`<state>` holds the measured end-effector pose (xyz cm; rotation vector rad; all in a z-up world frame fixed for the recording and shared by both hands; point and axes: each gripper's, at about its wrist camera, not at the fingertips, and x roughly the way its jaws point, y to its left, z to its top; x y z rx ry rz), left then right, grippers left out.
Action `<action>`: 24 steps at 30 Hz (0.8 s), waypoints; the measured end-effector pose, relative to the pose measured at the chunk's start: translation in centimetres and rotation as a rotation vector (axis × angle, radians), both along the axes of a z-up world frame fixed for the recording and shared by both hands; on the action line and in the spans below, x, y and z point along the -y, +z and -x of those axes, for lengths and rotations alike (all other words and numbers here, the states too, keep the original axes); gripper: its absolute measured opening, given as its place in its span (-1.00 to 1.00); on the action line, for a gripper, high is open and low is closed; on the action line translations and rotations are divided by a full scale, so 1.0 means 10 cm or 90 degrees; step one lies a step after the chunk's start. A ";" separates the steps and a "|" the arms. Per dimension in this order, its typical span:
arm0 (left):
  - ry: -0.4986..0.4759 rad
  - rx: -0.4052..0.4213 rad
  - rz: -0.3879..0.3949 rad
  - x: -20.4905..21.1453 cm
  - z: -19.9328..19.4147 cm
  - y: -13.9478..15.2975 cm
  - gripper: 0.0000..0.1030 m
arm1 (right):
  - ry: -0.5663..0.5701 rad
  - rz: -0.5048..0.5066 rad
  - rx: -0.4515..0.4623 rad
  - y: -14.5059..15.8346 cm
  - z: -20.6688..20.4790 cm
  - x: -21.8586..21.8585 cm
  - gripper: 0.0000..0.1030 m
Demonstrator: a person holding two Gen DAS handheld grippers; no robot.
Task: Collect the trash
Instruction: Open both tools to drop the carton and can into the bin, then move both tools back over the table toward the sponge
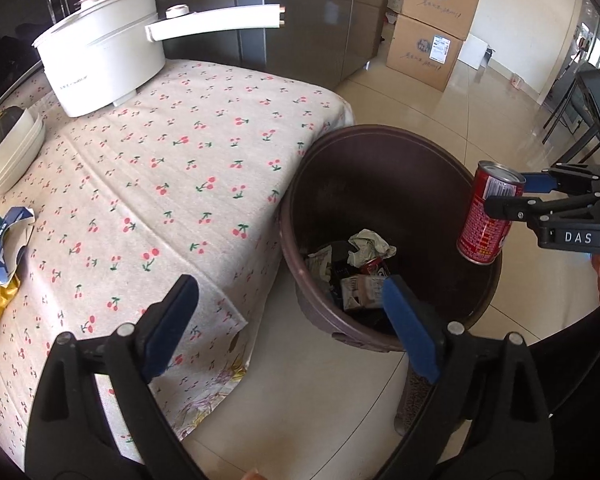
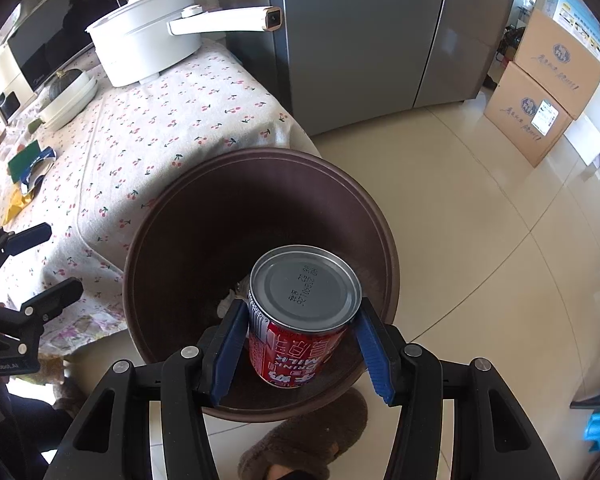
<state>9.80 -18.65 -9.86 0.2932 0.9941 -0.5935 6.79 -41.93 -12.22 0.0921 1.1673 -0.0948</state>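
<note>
My right gripper (image 2: 300,320) is shut on a red drink can (image 2: 296,344) and holds it upside down over the near side of a dark brown trash bin (image 2: 260,168). In the left wrist view the can (image 1: 486,216) hangs above the bin's right rim (image 1: 380,130), held by the right gripper (image 1: 504,196). Crumpled paper and cartons (image 1: 360,268) lie in the bin's bottom. My left gripper (image 1: 288,316) is open and empty, over the table corner and the bin's near rim. Torn blue and yellow wrappers (image 1: 0,252) lie on the table's left edge.
A table with a cherry-print cloth (image 1: 160,168) stands left of the bin. A white electric pot (image 1: 100,60) and white bowls (image 1: 12,152) sit on it. A grey fridge (image 2: 360,40) and stacked cardboard boxes (image 2: 548,92) stand behind. A brown slipper (image 2: 304,440) lies on the tiled floor.
</note>
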 end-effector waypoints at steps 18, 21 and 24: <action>0.087 -0.010 0.005 -0.63 -0.12 0.11 0.89 | 0.013 0.003 -0.003 0.02 -0.11 -0.18 0.56; 0.100 -0.012 0.009 -0.73 -0.13 0.13 0.90 | 0.020 0.007 -0.004 0.02 -0.14 -0.24 0.56; 0.113 -0.012 0.012 -0.84 -0.14 0.15 0.90 | 0.027 0.007 -0.003 0.03 -0.17 -0.29 0.56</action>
